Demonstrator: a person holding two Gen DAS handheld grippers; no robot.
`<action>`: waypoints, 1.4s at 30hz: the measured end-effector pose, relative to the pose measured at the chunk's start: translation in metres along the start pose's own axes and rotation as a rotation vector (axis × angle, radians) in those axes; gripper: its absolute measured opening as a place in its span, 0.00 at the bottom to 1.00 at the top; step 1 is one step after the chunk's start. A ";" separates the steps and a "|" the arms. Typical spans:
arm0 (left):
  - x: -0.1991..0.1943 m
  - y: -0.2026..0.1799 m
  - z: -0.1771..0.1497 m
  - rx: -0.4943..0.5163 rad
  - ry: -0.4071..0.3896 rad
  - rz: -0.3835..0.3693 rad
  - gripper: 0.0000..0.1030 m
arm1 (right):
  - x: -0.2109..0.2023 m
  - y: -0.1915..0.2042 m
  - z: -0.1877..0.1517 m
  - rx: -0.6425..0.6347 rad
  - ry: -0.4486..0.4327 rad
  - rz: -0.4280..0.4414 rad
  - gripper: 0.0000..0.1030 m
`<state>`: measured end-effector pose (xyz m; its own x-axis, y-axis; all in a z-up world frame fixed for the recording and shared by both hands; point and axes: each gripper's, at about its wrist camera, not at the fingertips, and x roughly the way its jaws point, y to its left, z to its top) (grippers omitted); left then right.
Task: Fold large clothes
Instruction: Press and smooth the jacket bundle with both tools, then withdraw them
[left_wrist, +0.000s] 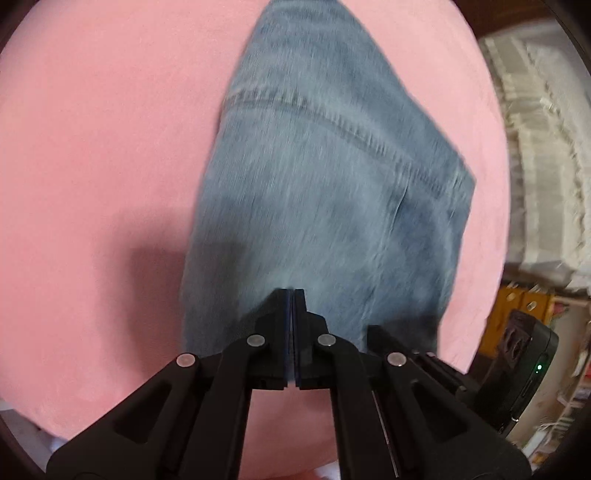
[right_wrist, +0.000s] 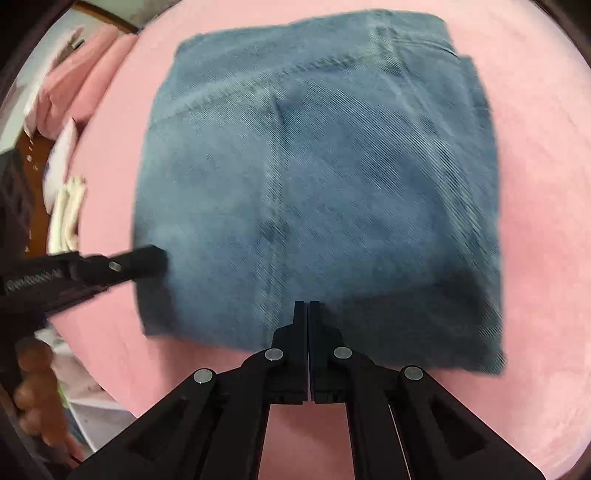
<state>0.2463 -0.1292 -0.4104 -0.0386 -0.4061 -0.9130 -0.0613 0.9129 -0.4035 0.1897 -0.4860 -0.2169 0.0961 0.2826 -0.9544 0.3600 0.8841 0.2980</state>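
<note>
Pink bedding (right_wrist: 546, 206) fills both views, and folded blue jeans (right_wrist: 317, 192) lie flat on it in a squarish stack. Over the stack's near edge, the right gripper (right_wrist: 307, 303) points steeply down, jaws pressed together with nothing between them. At the stack's left side, the left gripper (left_wrist: 293, 290) also has its jaws closed and empty, its tip reaching the denim's edge

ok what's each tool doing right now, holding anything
left tool: shut, over the jeans, grip on them not clear
right tool: shut, nothing visibly held
</note>
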 end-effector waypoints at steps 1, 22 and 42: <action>0.000 -0.002 0.005 0.007 -0.016 -0.001 0.01 | 0.001 0.004 0.003 0.005 -0.011 0.003 0.00; 0.024 -0.008 0.143 -0.010 -0.237 -0.133 0.01 | 0.054 0.003 0.168 0.110 -0.256 0.236 0.00; -0.019 0.028 0.051 0.042 -0.343 0.013 0.01 | 0.046 -0.046 0.137 0.272 -0.176 0.018 0.00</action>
<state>0.2959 -0.0940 -0.4069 0.2992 -0.3640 -0.8820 -0.0214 0.9216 -0.3876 0.3050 -0.5647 -0.2767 0.2550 0.2082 -0.9442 0.5896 0.7405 0.3225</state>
